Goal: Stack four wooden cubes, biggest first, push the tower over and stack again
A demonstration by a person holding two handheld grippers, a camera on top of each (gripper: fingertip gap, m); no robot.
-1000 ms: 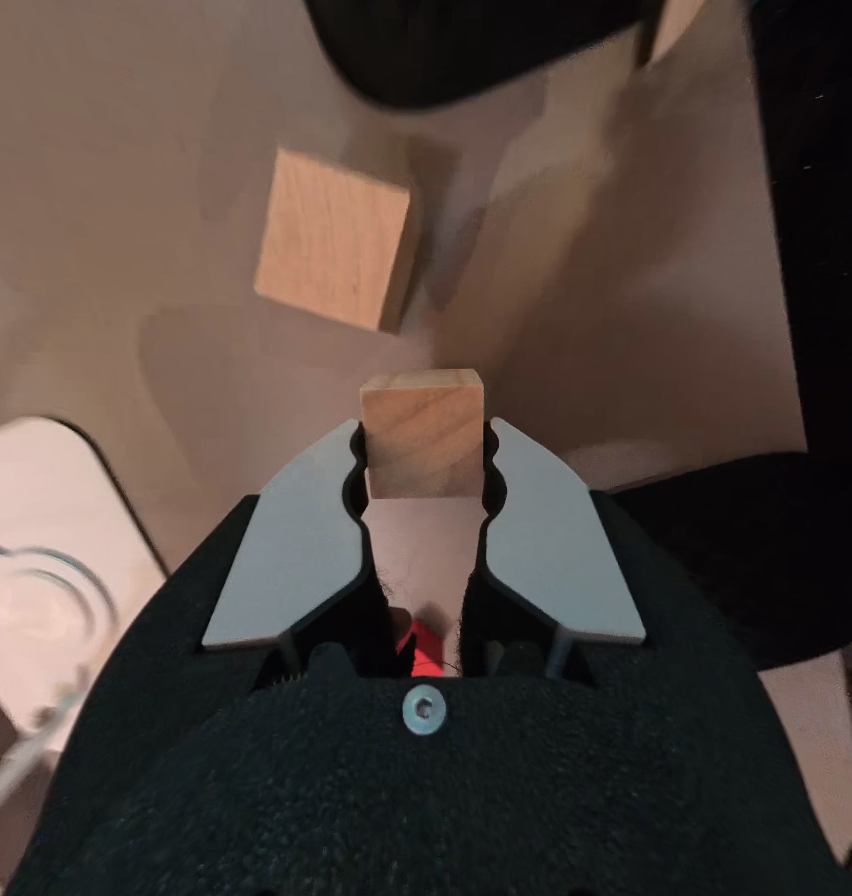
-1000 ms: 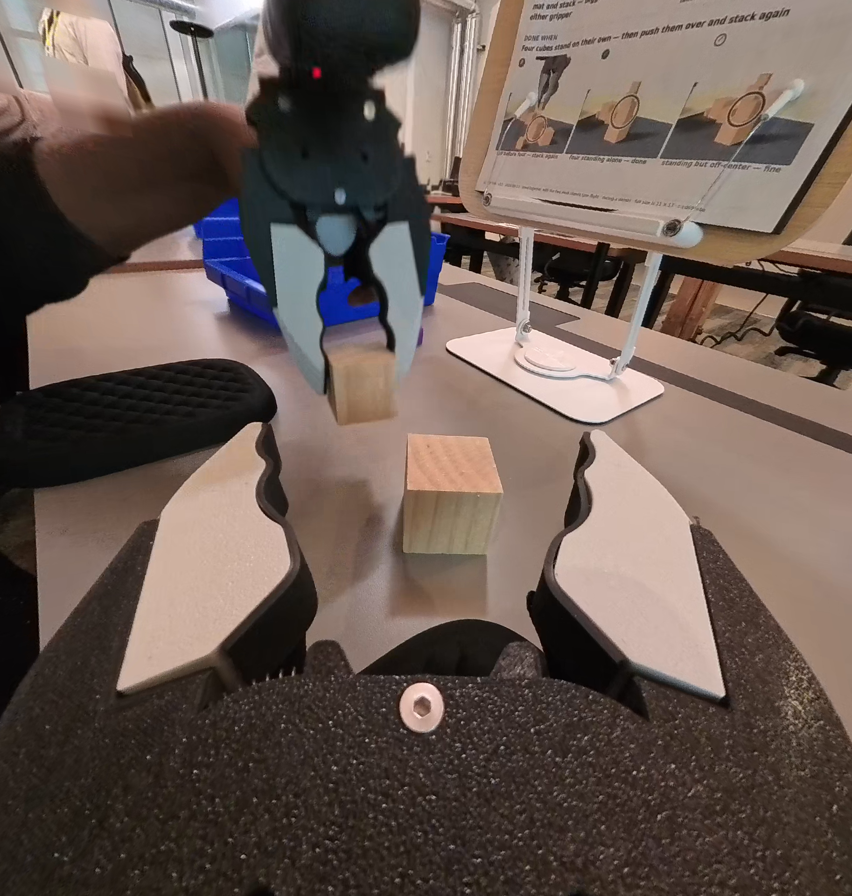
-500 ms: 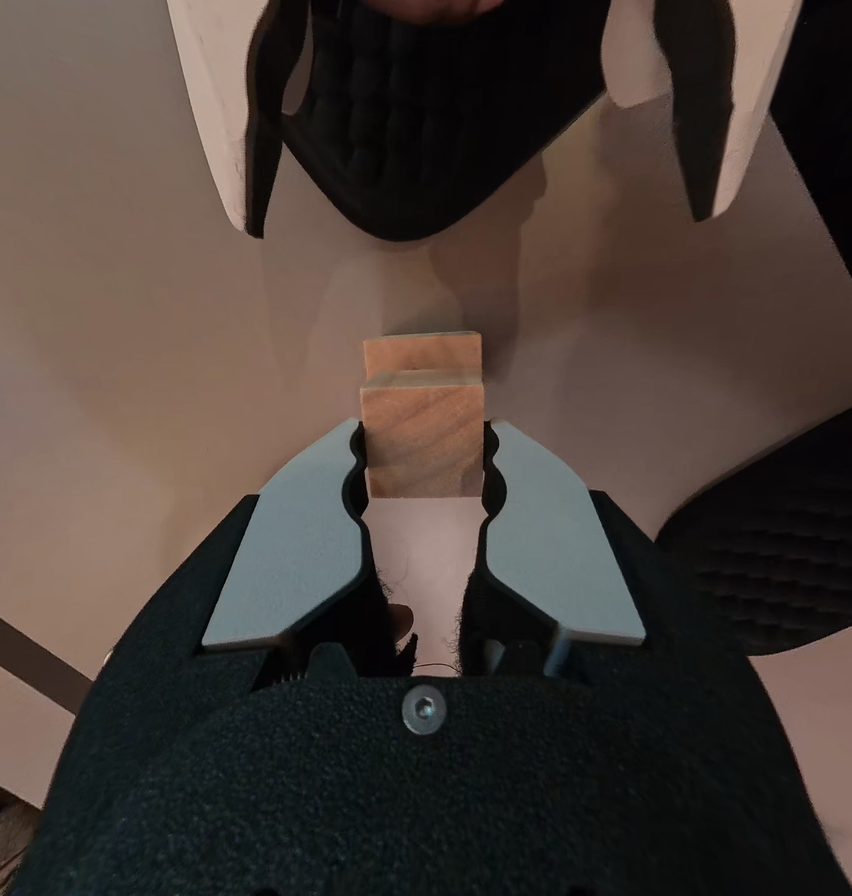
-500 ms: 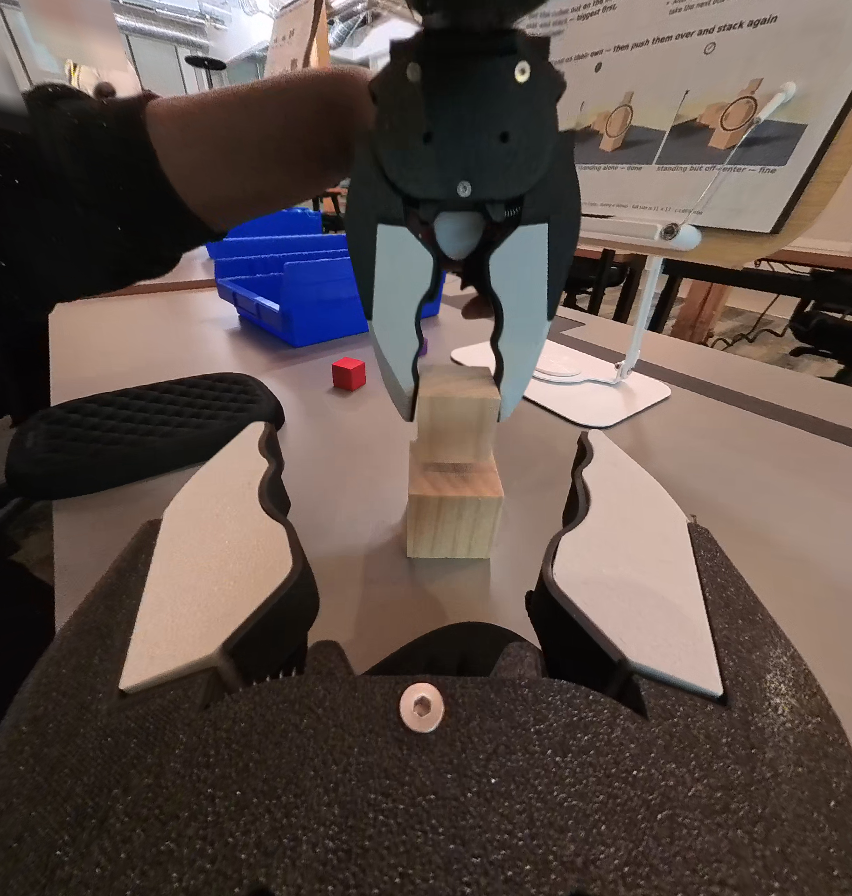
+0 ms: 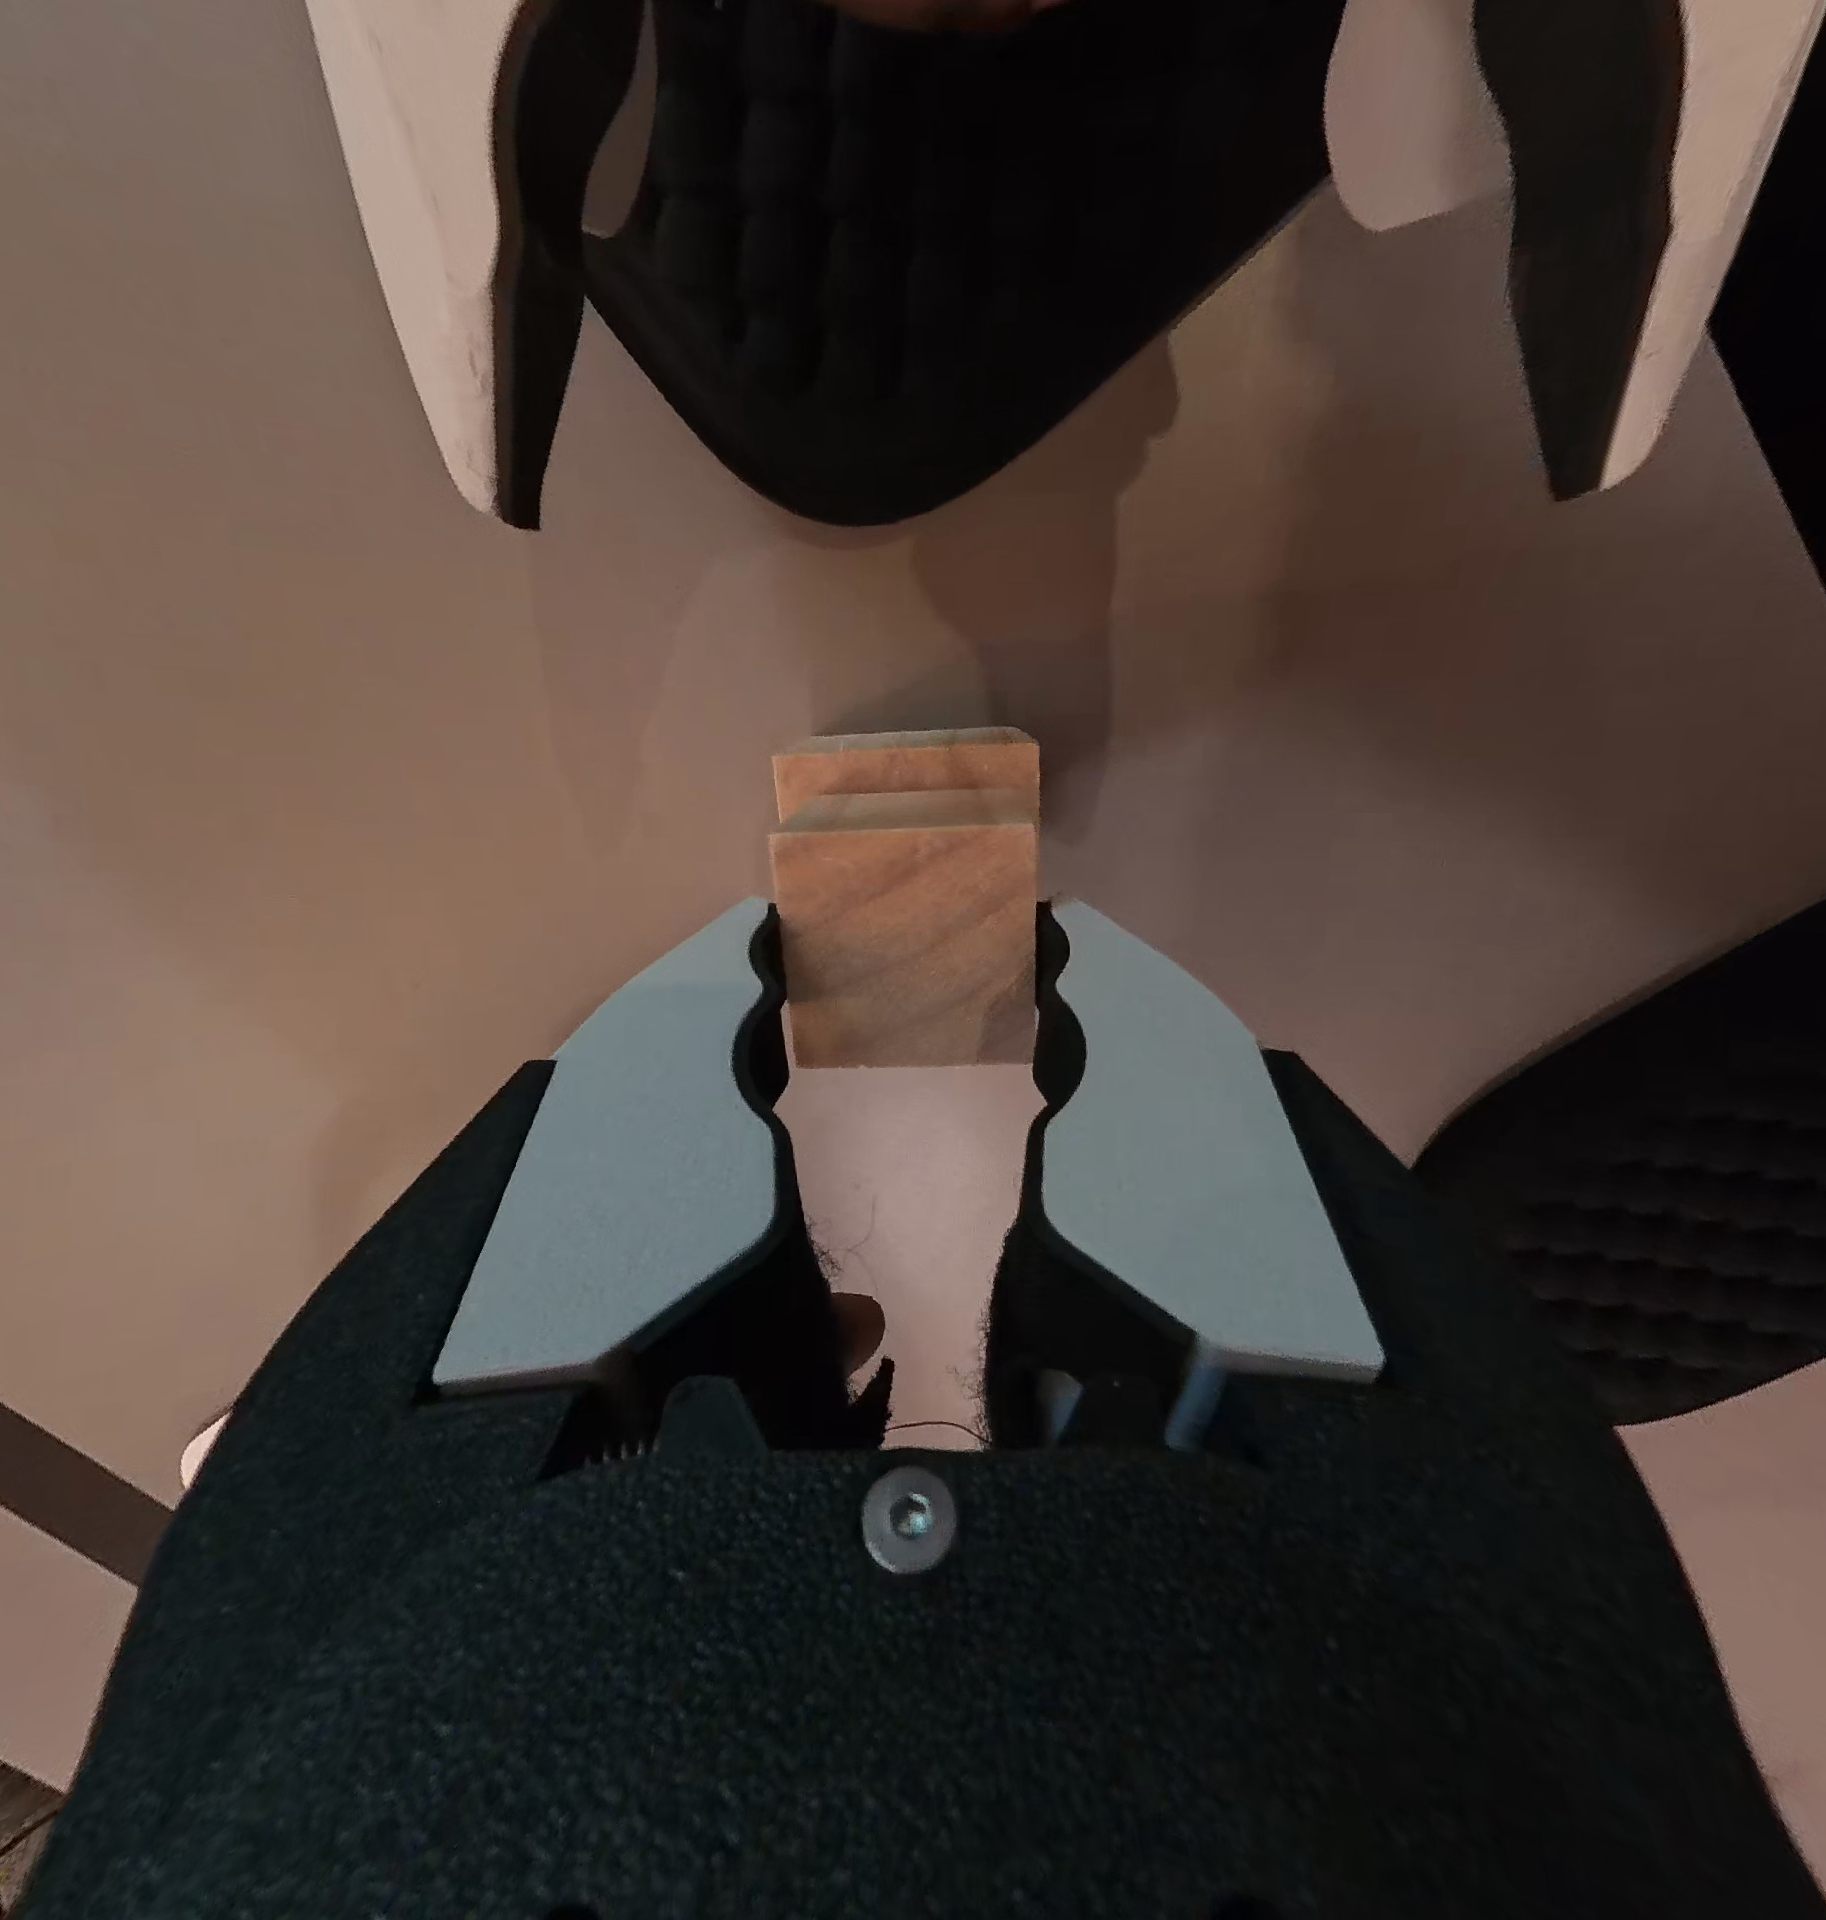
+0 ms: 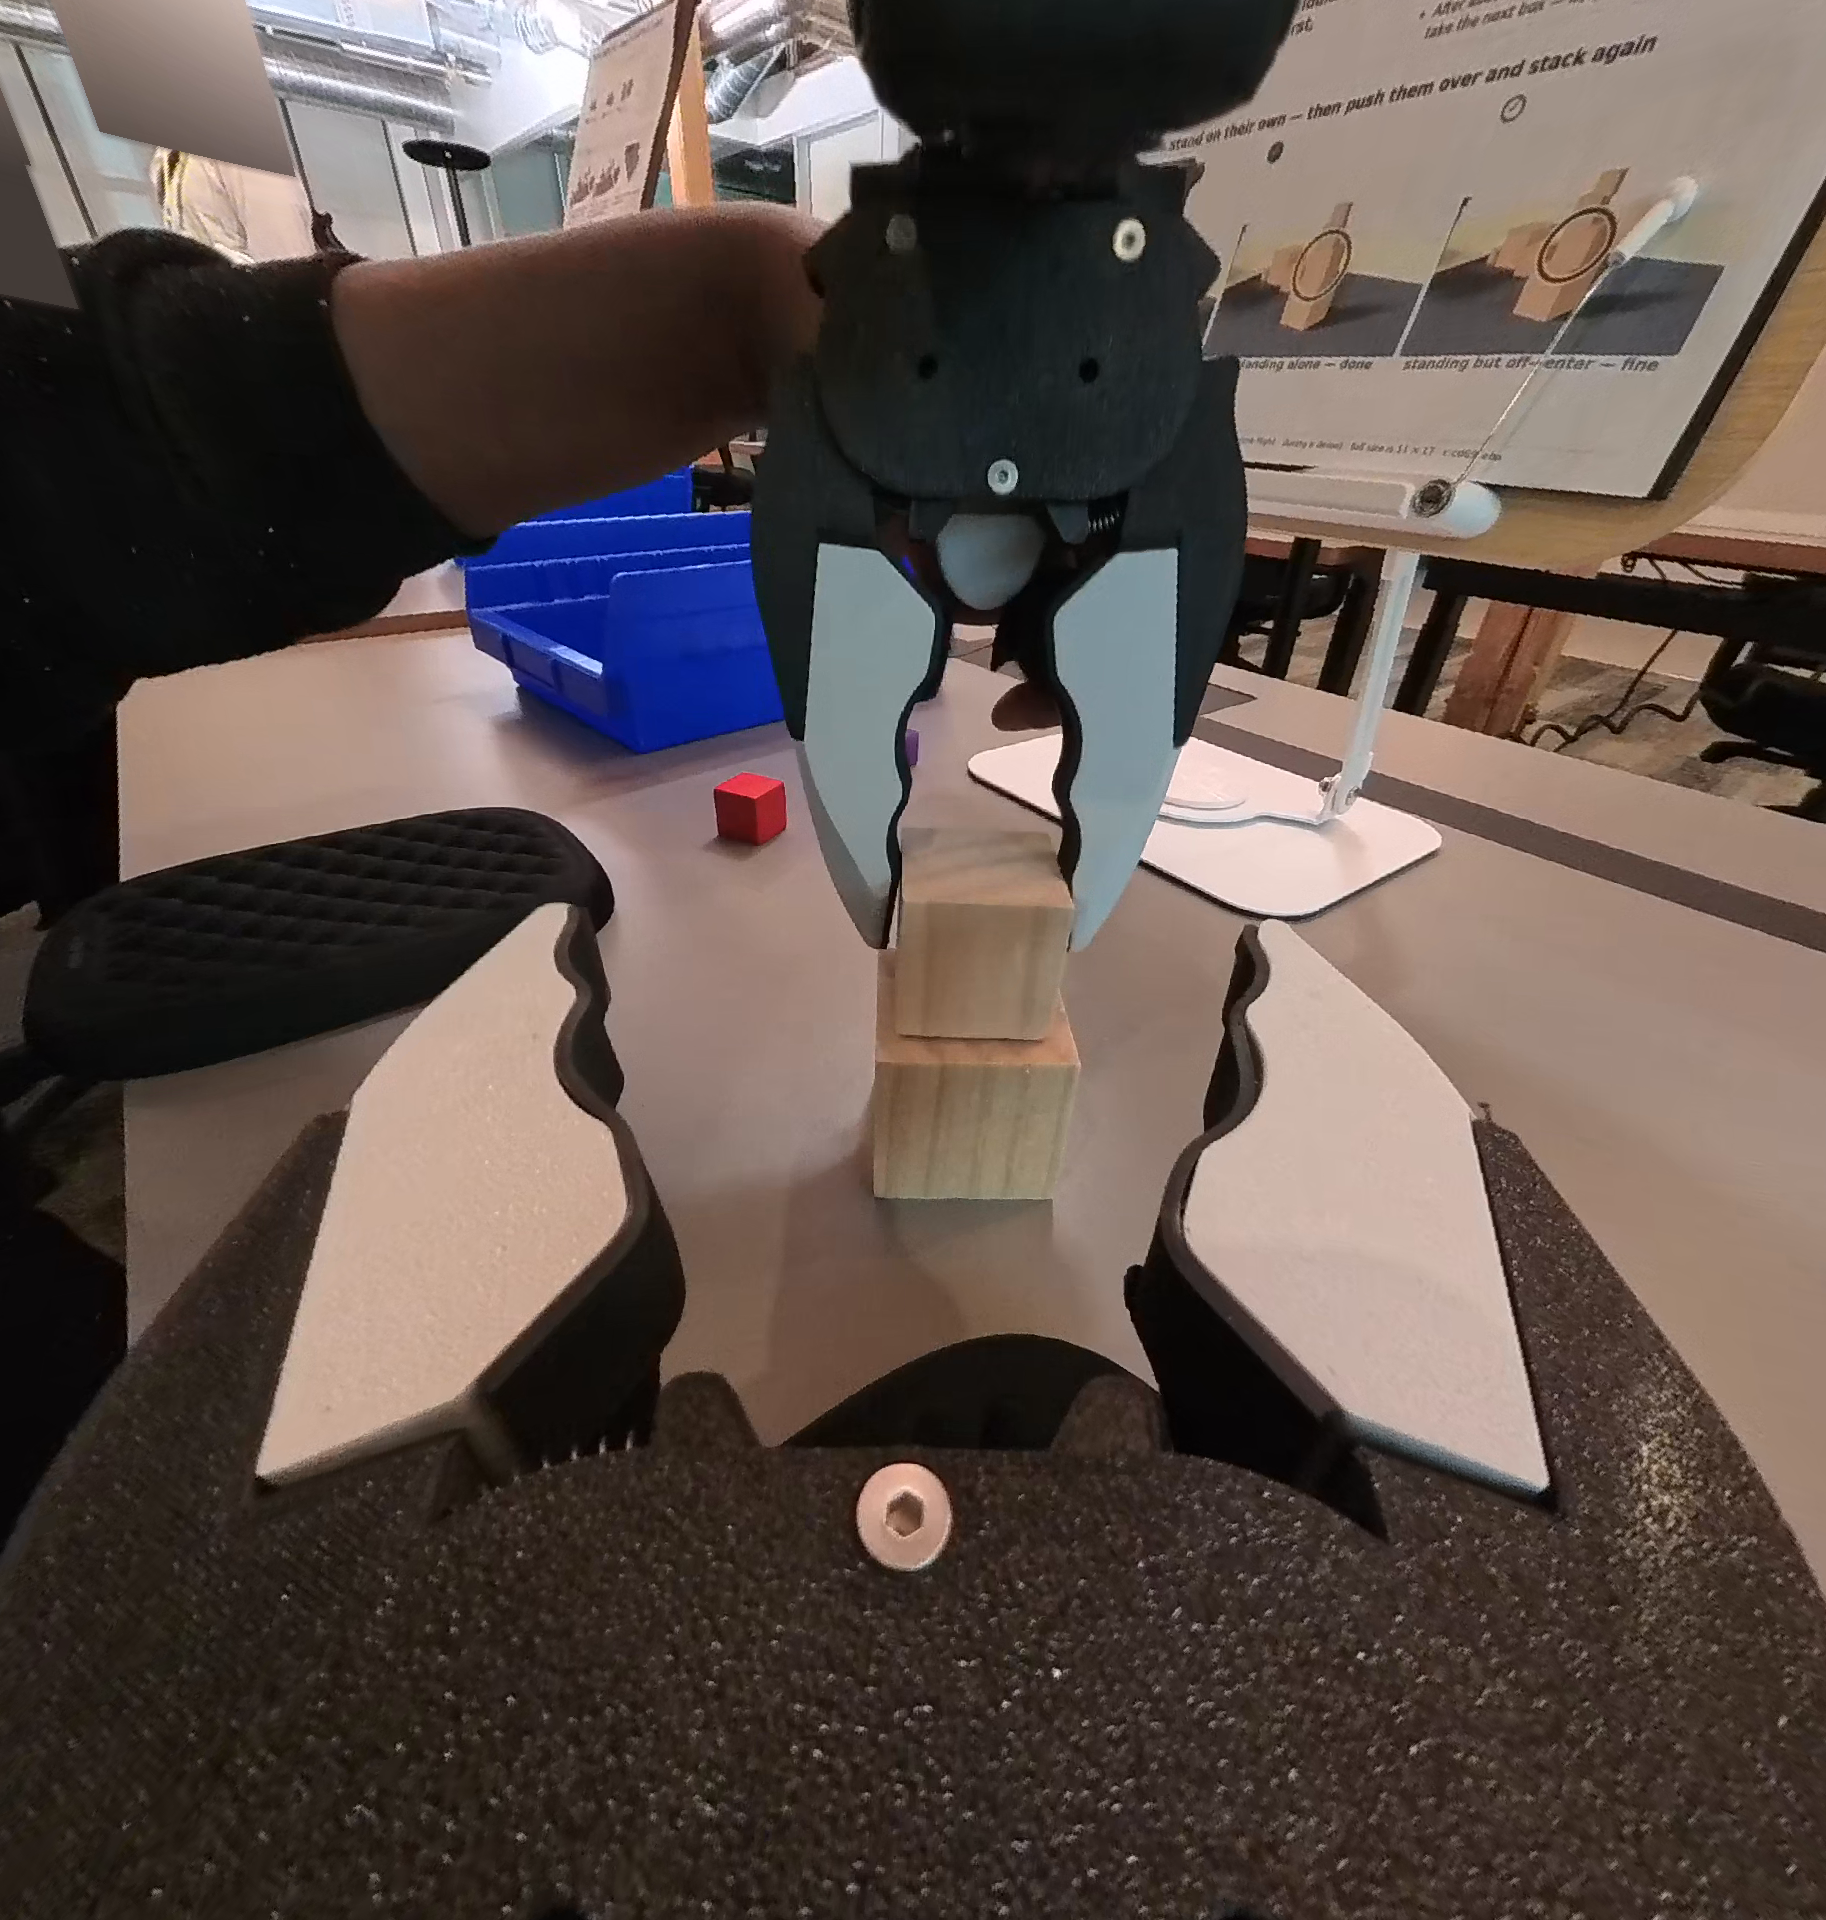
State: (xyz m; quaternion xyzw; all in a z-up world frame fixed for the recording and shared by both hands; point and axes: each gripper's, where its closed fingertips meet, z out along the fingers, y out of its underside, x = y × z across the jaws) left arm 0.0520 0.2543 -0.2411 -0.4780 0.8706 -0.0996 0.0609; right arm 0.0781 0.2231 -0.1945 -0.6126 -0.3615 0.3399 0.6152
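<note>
Left wrist view: the left gripper (image 5: 909, 966) points down, its jaws closed on a wooden cube (image 5: 904, 940), which sits directly over a second cube (image 5: 904, 764).

Right wrist view: the right gripper (image 6: 914, 997) is held wide open and empty, with the two-cube stack straight ahead on the bench (image 6: 1511, 1039) and the upper cube seen resting slightly off-centre.

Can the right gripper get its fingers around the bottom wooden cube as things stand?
Probably yes. The right gripper is open wide, with bare table between it and the bottom wooden cube. The left gripper clamps only the upper cube, above.

Lower wooden cube (image 5: 904, 764) mostly hidden behind upper wooden cube (image 5: 907, 945).
</note>
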